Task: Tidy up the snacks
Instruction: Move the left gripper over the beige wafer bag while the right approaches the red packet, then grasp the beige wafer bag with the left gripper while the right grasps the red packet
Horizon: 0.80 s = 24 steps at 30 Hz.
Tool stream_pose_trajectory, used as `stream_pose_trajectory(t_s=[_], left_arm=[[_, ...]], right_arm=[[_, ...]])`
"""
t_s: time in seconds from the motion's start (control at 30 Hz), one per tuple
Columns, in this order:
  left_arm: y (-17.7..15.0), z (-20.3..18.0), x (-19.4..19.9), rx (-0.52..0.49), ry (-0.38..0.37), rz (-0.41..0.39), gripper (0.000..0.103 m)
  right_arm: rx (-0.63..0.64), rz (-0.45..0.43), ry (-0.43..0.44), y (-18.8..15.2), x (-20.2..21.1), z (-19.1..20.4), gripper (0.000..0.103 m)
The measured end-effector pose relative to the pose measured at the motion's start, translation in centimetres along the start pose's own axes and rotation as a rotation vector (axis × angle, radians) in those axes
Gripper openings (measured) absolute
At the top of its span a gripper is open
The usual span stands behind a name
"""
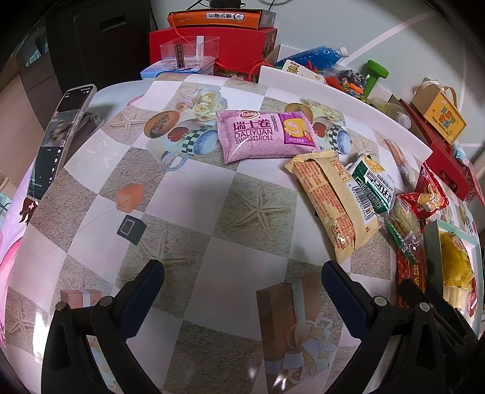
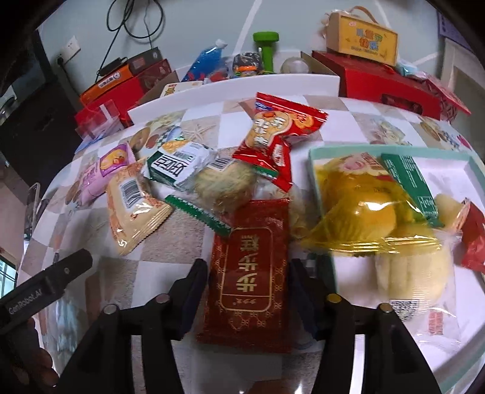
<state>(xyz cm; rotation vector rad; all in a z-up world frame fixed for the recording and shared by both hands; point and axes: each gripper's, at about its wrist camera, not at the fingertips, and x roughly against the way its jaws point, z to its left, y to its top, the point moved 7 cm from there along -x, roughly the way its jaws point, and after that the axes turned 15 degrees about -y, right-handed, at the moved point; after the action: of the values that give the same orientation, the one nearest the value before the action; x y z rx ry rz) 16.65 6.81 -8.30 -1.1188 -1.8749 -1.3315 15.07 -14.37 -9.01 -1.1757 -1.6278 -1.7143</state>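
Red snack packet (image 2: pixel 247 269) lay lengthwise between my right gripper's (image 2: pixel 247 291) fingers, clamped; my left gripper (image 1: pixel 242 272) hung spread over bare tablecloth (image 1: pixel 194 194).

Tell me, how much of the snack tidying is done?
A few packets already lie in the teal tray. The right gripper has the dark red packet between its fingers. The left gripper is open and empty. The pink Swiss roll and several others remain loose on the table.

Pale wall (image 2: pixel 91 18), socket (image 2: pixel 67 48); dark cabinet (image 1: pixel 100 39) beside table (image 1: pixel 194 194).
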Motion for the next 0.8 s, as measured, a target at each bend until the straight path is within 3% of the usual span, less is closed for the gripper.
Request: stream_pose_trajectory(t_s=[0.1, 0.23, 0.4, 0.6, 0.8], left_arm=[[0.3, -0.1, 0.0, 0.004, -0.003, -0.006, 0.103], [0.7, -0.5, -0.3, 0.003, -0.006, -0.007, 0.103], [1.1, -1.4, -0.8, -0.019, -0.009, -0.002, 0.103], [2.0, -2.0, -1.1, -0.022, -0.009, -0.007, 0.103], [4.0, -4.6, -1.8, -0.046, -0.093, -0.024, 0.103]], right_arm=[[0.014, -0.004, 0.005, 0.1, -0.2, 0.3, 0.062], [0.09, -0.025, -0.09, 0.1, -0.6, 0.7, 0.062], [0.093, -0.033, -0.097, 0.3, -0.7, 0.6, 0.065], [0.126, -0.043, -0.077, 0.5, -0.9, 1.4, 0.075], [0.128, -0.046, -0.075, 0.6, -1.1, 1.2, 0.075]])
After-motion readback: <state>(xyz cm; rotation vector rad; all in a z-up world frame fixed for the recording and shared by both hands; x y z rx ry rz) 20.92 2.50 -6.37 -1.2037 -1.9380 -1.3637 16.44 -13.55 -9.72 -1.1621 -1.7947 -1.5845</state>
